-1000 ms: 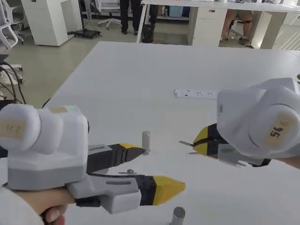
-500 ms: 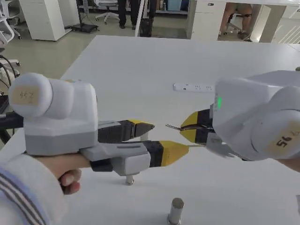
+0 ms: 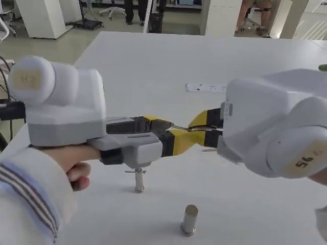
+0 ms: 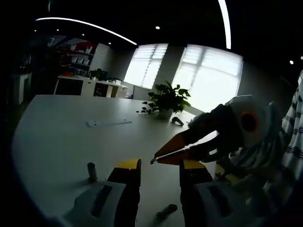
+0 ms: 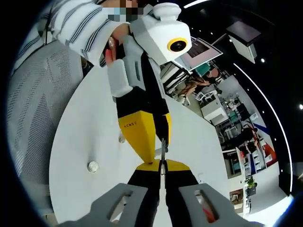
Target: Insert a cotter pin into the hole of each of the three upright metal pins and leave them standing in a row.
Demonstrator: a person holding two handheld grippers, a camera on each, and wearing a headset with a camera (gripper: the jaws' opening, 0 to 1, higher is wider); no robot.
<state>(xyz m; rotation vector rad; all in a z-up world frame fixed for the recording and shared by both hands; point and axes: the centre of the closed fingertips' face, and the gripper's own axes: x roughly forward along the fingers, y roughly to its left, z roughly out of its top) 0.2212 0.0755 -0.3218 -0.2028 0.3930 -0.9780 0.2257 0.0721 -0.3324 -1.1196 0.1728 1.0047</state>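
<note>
My right gripper [image 3: 198, 128] is shut on a thin cotter pin [image 3: 179, 127] that points left, its tip reaching in between the jaws of my left gripper [image 3: 176, 131]. The left gripper's yellow-tipped jaws stand apart in the left gripper view [image 4: 159, 166], where the cotter pin [image 4: 155, 159] pokes in from the right. Below on the white table [image 3: 153, 66] stands a metal pin [image 3: 139, 178] with a cotter pin through it. A plain metal pin [image 3: 189, 220] stands nearer me. Another upright pin [image 4: 92, 171] stands left of the left jaw. The right gripper view looks along the held cotter pin [image 5: 162, 150].
A white power strip [image 3: 207, 88] lies on the table beyond the grippers. A potted plant [image 4: 165, 100] stands at the table's far end in the left gripper view. Desks, cabinets and people's legs lie beyond the table edge.
The two grippers have closed in on each other above the table; the cotter pin's tip now reaches the left gripper's jaws. The head camera has tilted, bringing the pinned metal pin into view.
</note>
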